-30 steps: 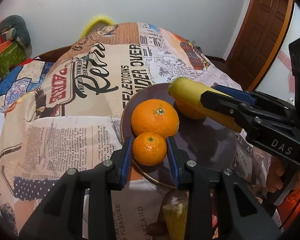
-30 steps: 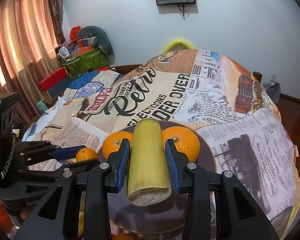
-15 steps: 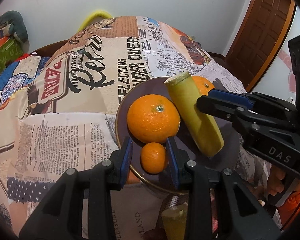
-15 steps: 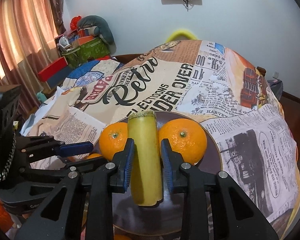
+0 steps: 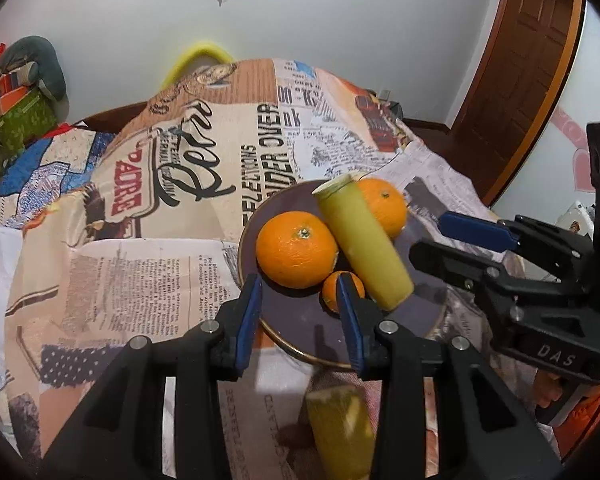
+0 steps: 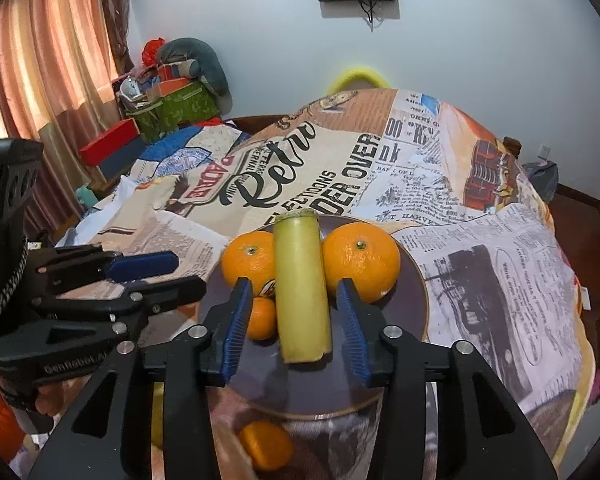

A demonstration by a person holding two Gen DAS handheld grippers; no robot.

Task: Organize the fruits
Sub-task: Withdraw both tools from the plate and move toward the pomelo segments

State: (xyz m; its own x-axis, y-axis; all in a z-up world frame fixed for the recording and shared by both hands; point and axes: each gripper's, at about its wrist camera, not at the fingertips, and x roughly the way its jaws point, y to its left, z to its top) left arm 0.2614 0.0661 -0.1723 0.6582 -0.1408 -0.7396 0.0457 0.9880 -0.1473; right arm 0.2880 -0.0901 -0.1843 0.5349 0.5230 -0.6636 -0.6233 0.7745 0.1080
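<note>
A dark round plate (image 5: 300, 320) (image 6: 414, 300) on the newspaper-print cloth holds two large oranges (image 5: 296, 249) (image 5: 384, 206), a small orange (image 5: 332, 294) and a yellow-green cane piece (image 5: 364, 248) (image 6: 302, 284) lying between the large oranges. My left gripper (image 5: 298, 316) is open and empty above the plate's near rim, the small orange just beyond its right finger. My right gripper (image 6: 294, 320) is open, its fingers apart on either side of the cane piece and clear of it. Each gripper also shows in the other's view: the right gripper (image 5: 452, 240) and the left gripper (image 6: 164, 272).
A second cane piece (image 5: 340, 428) lies on the cloth in front of the plate, beside another small orange (image 6: 266, 444). Boxes and cushions (image 6: 168, 92) are piled at the back left. A wooden door (image 5: 516, 60) stands at the right. A yellow chair back (image 6: 358, 76) rises behind the table.
My left gripper let go of the small orange on the plate and drew back. My right gripper laid the cane piece between the large oranges, opened and pulled back.
</note>
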